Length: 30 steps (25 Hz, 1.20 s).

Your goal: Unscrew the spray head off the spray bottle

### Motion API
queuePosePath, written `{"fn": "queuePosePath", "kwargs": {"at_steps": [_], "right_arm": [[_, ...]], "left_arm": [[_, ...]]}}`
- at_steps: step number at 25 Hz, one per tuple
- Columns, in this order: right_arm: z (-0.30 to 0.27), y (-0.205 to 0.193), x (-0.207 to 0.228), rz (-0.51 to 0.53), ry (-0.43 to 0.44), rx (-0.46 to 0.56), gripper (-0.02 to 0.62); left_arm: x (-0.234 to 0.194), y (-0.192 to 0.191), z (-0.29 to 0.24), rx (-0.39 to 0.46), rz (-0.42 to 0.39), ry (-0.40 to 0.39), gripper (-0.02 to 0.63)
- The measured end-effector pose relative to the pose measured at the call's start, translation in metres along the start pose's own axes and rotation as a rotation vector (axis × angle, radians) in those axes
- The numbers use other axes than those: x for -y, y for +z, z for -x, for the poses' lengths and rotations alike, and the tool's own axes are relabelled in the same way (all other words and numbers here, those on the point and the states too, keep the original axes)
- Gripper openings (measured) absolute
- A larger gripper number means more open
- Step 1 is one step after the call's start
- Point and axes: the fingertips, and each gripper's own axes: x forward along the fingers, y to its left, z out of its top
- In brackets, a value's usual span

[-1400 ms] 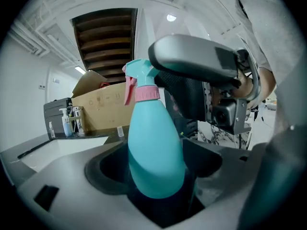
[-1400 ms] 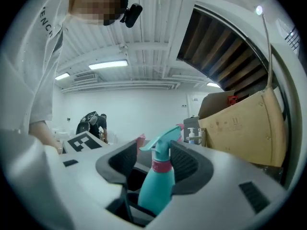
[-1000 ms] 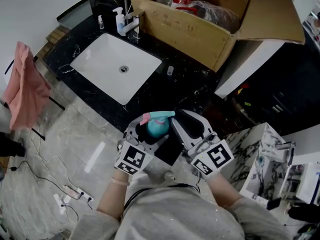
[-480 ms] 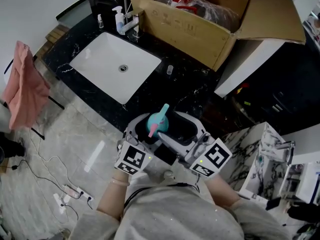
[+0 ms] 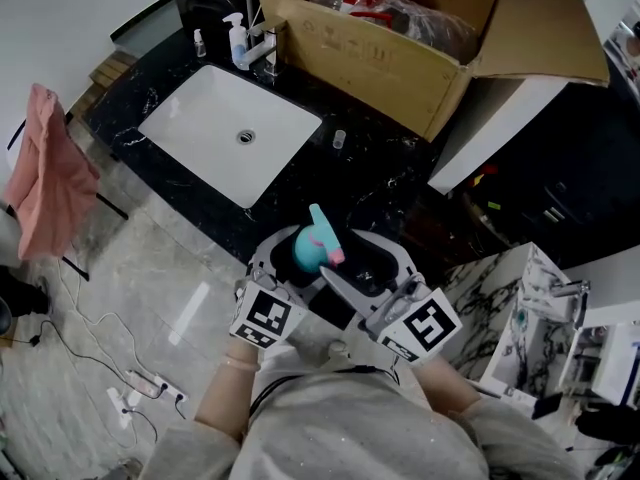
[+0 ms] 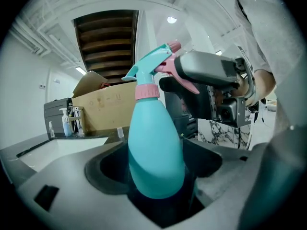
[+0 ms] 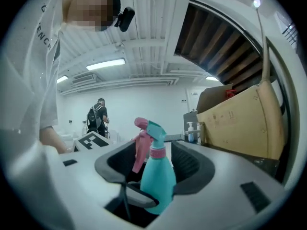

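Note:
A teal spray bottle with a pink collar and pink trigger stands upright in front of me. My left gripper is shut on its round body, low down. The spray head sits on the neck, with its nozzle pointing away and to the left in the head view. My right gripper surrounds the head from the right. Its jaws are opening, and in the right gripper view the head stands between them with a gap on both sides.
A white sink is set in a black marble counter, with a soap pump bottle behind it. An open cardboard box sits on the counter. A pink cloth hangs at the left. A person stands far off.
The spray head has turned: its nozzle pointed right, then up, and now points up-left. My right gripper rotated with it and then spread its jaws off the head.

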Motion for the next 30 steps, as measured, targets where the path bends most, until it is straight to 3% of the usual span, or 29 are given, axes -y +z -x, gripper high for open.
{"fn": "queuePosePath", "kwargs": {"at_steps": [4,9,12,15,19,22,25,28,30], "right_arm": [[0.015,-0.006,0.035,-0.051,-0.113,0.011,0.178],[0.013,0.008,0.057,-0.026,-0.206,0.049,0.176],[0.016,0.017,0.039,0.012,-0.187,0.069,0.157],[0.005,0.007,0.017,-0.011,-0.108,0.034,0.153],[-0.020,-0.002,0.004,-0.059,-0.027,-0.004,0.234],[-0.037,0.000,-0.006,-0.016,0.022,-0.022,0.256],[-0.041,0.001,-0.007,0.038,0.010,-0.028,0.266],[-0.026,0.006,0.008,0.001,-0.046,0.014,0.195],[-0.012,0.006,0.022,-0.038,-0.085,0.031,0.190]], "left_arm": [[0.000,-0.001,0.001,0.000,0.000,-0.001,0.357],[-0.001,0.000,0.001,-0.003,0.001,0.000,0.357],[-0.001,0.000,0.001,-0.002,0.003,-0.001,0.357],[-0.001,0.001,0.001,0.004,0.002,-0.004,0.357],[0.001,0.001,0.001,0.017,-0.003,-0.023,0.357],[0.001,0.002,0.002,0.021,-0.008,-0.032,0.357],[0.001,0.002,0.002,0.025,-0.008,-0.029,0.357],[0.002,0.001,0.001,0.023,-0.006,-0.030,0.357],[0.002,0.001,0.001,0.023,-0.006,-0.032,0.357]]}}
